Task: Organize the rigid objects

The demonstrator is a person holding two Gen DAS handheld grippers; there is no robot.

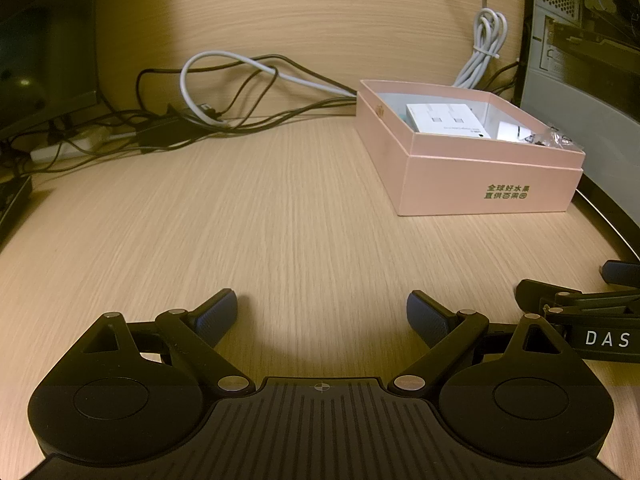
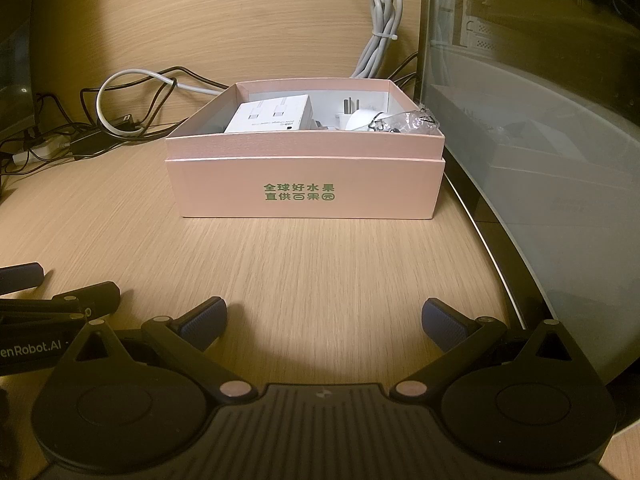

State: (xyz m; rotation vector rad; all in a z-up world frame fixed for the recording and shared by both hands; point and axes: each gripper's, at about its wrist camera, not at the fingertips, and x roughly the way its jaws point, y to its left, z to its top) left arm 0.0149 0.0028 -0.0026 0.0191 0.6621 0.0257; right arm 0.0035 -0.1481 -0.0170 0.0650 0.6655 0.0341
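Observation:
A pink open box with green characters stands on the wooden desk, straight ahead in the right wrist view and at the right in the left wrist view. Inside lie a white cable box, a white plug adapter and a clear plastic bag. My right gripper is open and empty, low over the desk in front of the box. My left gripper is open and empty, to the left of the right one, which shows at the left wrist view's right edge.
A tangle of black and grey cables and a white power strip lie at the back left. A coiled grey cable hangs behind the box. A computer case with a glass side stands at the right.

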